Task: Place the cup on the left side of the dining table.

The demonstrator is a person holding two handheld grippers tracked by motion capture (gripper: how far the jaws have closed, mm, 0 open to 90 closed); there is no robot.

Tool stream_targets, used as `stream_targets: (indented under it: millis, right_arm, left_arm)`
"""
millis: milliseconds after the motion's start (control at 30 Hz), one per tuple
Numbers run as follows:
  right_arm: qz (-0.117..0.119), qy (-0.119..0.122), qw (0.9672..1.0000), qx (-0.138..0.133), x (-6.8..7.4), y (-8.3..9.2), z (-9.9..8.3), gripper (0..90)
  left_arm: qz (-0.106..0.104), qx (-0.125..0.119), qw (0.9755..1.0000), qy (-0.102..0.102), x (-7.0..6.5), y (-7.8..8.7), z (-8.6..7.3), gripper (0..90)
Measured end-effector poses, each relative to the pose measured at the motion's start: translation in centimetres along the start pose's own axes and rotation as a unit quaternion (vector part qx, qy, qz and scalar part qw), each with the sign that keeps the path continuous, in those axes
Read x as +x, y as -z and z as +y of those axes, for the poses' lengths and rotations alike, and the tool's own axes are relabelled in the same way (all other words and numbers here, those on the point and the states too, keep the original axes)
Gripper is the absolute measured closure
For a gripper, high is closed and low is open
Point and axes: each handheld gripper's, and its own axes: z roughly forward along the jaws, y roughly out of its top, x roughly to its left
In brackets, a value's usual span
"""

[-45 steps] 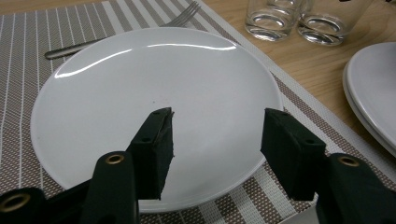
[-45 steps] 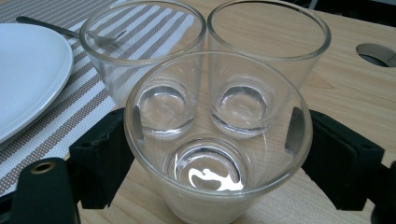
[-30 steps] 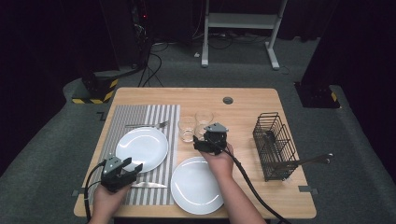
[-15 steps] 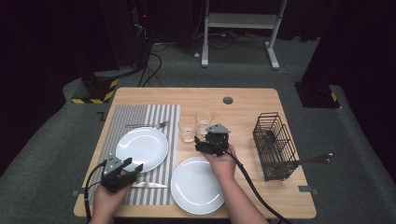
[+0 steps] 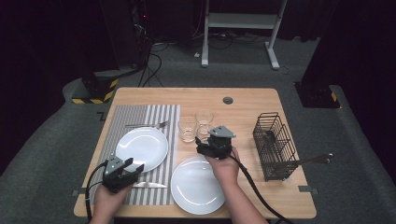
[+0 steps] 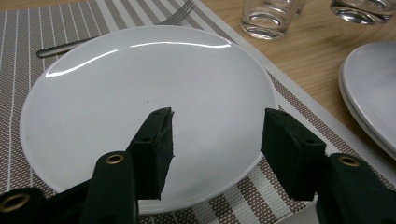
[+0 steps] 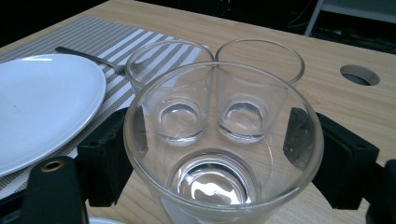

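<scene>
My right gripper (image 7: 212, 140) is shut on a clear empty glass (image 7: 219, 154), one jaw on each side of its wall. The high view has this gripper (image 5: 205, 145) just above the front plate (image 5: 196, 186), with the held glass (image 5: 204, 135) near two other glasses (image 5: 187, 128) (image 5: 204, 116) standing side by side on the wood. My left gripper (image 6: 217, 116) is open and empty over the near rim of a white plate (image 6: 140, 84) on the striped placemat (image 6: 28, 28). It sits at the table's front left (image 5: 123, 172).
A fork (image 5: 147, 124) lies beyond the left plate and a knife (image 5: 149, 185) lies by my left gripper. A black wire basket (image 5: 273, 140) stands at the right with a utensil handle (image 5: 308, 161) sticking out. A cable hole (image 5: 228, 100) is near the far edge.
My right gripper has drawn back a little toward the person and risen slightly with the glass in it. The left gripper has stayed where it was.
</scene>
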Motion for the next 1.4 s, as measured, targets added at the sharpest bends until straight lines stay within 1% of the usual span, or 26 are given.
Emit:
stream_targets:
  millis: [167,367,433,600,800,867,967,1000,1167,1200,1400]
  right_arm:
    - [0.005,0.003,1.0,-0.007,0.3,0.6,0.0,18.2]
    - [0.015,0.005,0.9998,-0.01,1.0,1.0,-0.2,18.2]
    - [0.02,0.009,0.9997,-0.01,1.4,1.0,-0.2,18.2]
    - [0.029,0.014,0.9994,-0.007,2.2,1.1,-0.2,18.2]
    - [0.043,0.021,0.9988,-0.013,3.3,1.1,-0.3,18.3]
    - [0.045,0.022,0.9987,-0.012,3.5,1.0,-0.4,18.3]
    - [0.051,0.024,0.9983,-0.013,4.3,0.8,-0.5,18.3]
    - [0.051,0.024,0.9983,-0.013,4.3,0.8,-0.5,18.3]
    - [0.063,0.027,0.9975,-0.016,5.3,0.8,-0.4,18.3]
    - [0.067,0.031,0.9971,-0.015,5.7,0.8,-0.3,18.3]
    - [0.077,0.032,0.9963,-0.017,6.3,0.8,-0.3,18.3]
  left_arm:
    - [0.001,0.001,1.0,-0.001,0.1,0.0,0.0,43.8]
    - [0.001,0.001,1.0,-0.001,0.1,0.1,0.0,43.8]
    - [0.001,0.002,1.0,0.0,0.2,0.1,-0.1,43.8]
    - [0.002,0.002,1.0,-0.004,0.2,0.1,0.0,43.8]
    - [0.002,0.001,1.0,-0.001,0.2,0.1,0.0,44.0]
    - [0.002,0.002,1.0,-0.002,0.2,0.1,0.0,44.0]
    - [0.002,0.001,1.0,-0.002,0.2,0.1,0.0,43.9]
    - [0.002,0.001,1.0,-0.002,0.2,0.1,0.0,43.9]
    - [0.001,0.002,1.0,-0.002,0.2,0.1,0.0,43.9]
    - [0.001,0.002,1.0,-0.003,0.2,0.1,0.0,43.9]
    - [0.002,0.001,1.0,0.0,0.2,0.3,-0.1,43.9]
